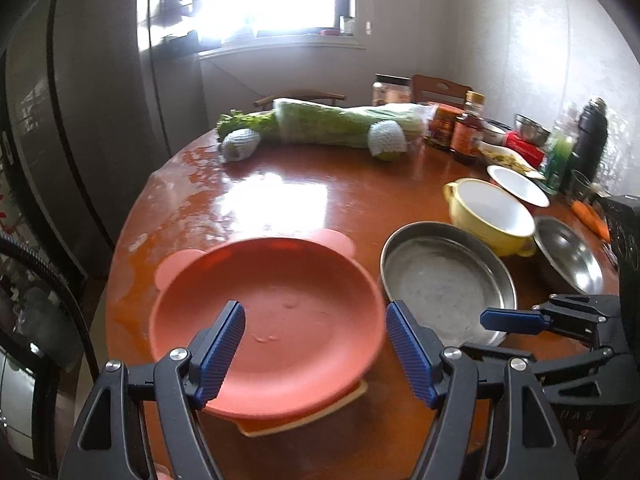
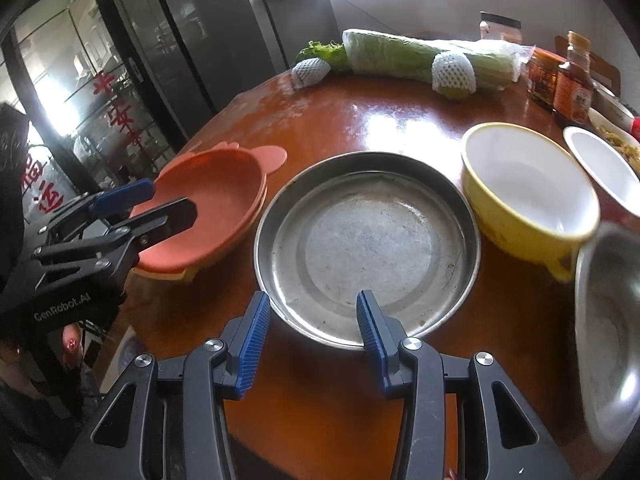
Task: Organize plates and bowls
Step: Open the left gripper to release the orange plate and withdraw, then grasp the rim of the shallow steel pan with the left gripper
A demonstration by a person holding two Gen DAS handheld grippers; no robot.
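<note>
An orange-pink plate with two round ears lies on a yellow plate at the round table's near left. My left gripper hangs open over its near part, nothing between the pads; the right wrist view shows this left gripper at that plate's left rim. A round steel pan sits to the right. My right gripper is open, its fingers astride the pan's near rim without pressing it. Right of the pan stand a yellow bowl, a white bowl and a steel bowl.
A bagged green vegetable and two foam-netted fruits lie across the far side of the table. Jars and bottles, a dark flask and a carrot crowd the far right. A tall fridge stands left.
</note>
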